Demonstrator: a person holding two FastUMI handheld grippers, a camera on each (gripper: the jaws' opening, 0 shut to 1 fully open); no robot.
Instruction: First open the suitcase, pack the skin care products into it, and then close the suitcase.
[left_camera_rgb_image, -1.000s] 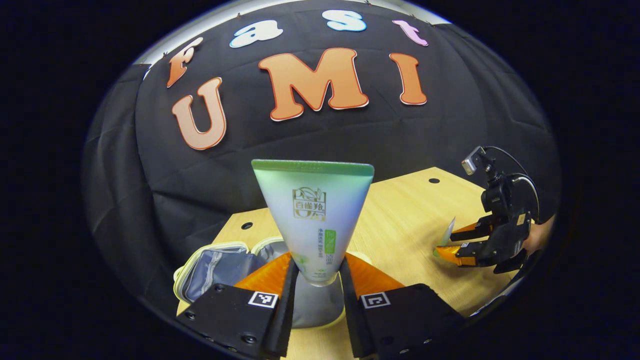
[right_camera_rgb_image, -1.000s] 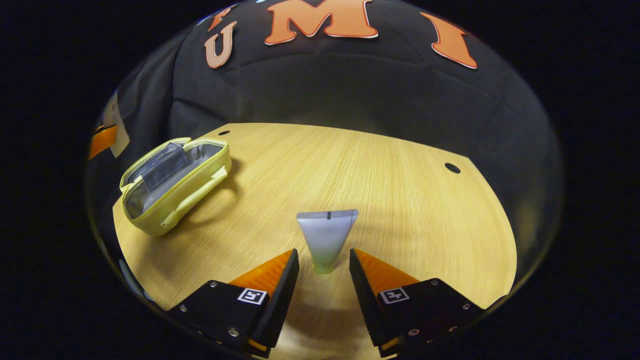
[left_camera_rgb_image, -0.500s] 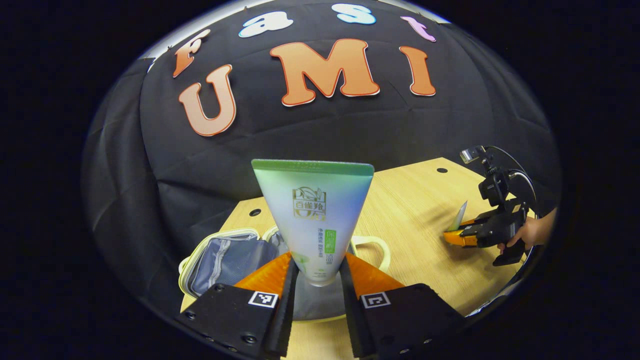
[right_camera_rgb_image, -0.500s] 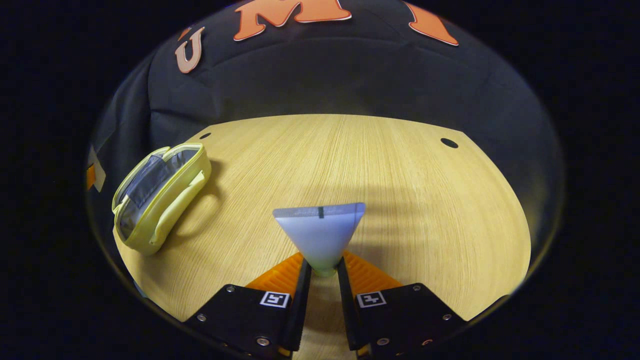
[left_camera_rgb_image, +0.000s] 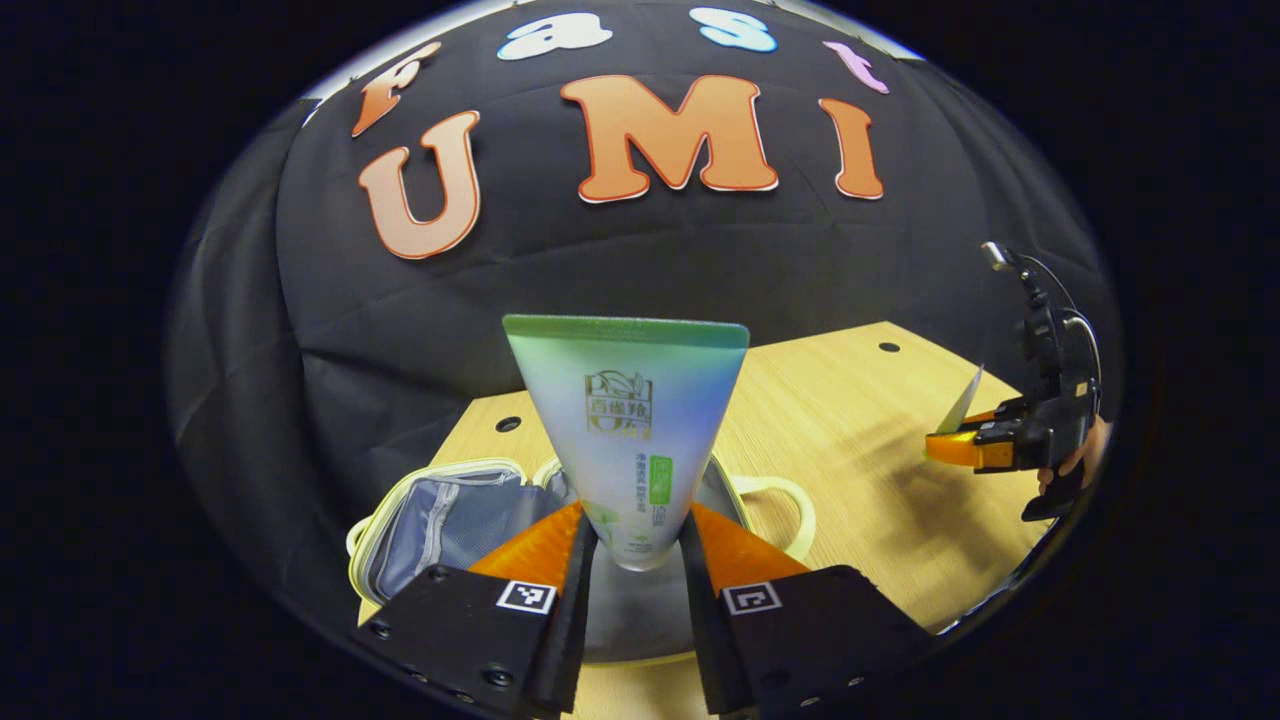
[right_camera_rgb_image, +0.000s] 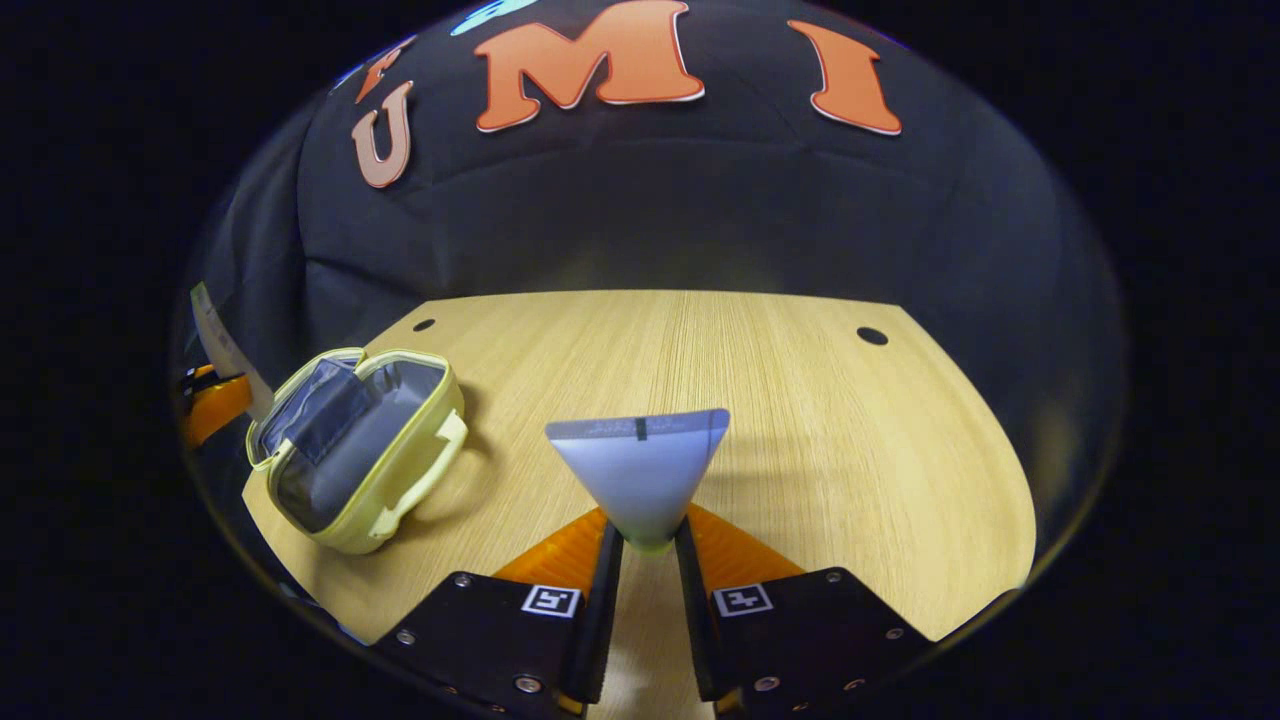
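Note:
In the left gripper view my left gripper (left_camera_rgb_image: 637, 545) is shut on a large green-and-white tube (left_camera_rgb_image: 628, 430), held upright above the open yellow case (left_camera_rgb_image: 440, 515) with its grey lining. In the right gripper view my right gripper (right_camera_rgb_image: 647, 545) is shut on a small pale tube (right_camera_rgb_image: 640, 475), lifted off the wooden table (right_camera_rgb_image: 800, 400). The case (right_camera_rgb_image: 360, 450) lies open at the table's left. The right gripper (left_camera_rgb_image: 965, 450) with its small tube also appears at the far right of the left gripper view, held by a hand (left_camera_rgb_image: 1085, 455). The left gripper (right_camera_rgb_image: 212, 405) shows at the left edge of the right gripper view.
The table has small dark holes (right_camera_rgb_image: 872, 336) near its back corners. Black cloth wall (right_camera_rgb_image: 650, 200) stands right behind the table. The case's handle (left_camera_rgb_image: 790, 500) sticks out toward the table's middle.
My right gripper closed on the small tube and lifted it off the table. The left gripper stayed over the case with the big tube, drifting slightly.

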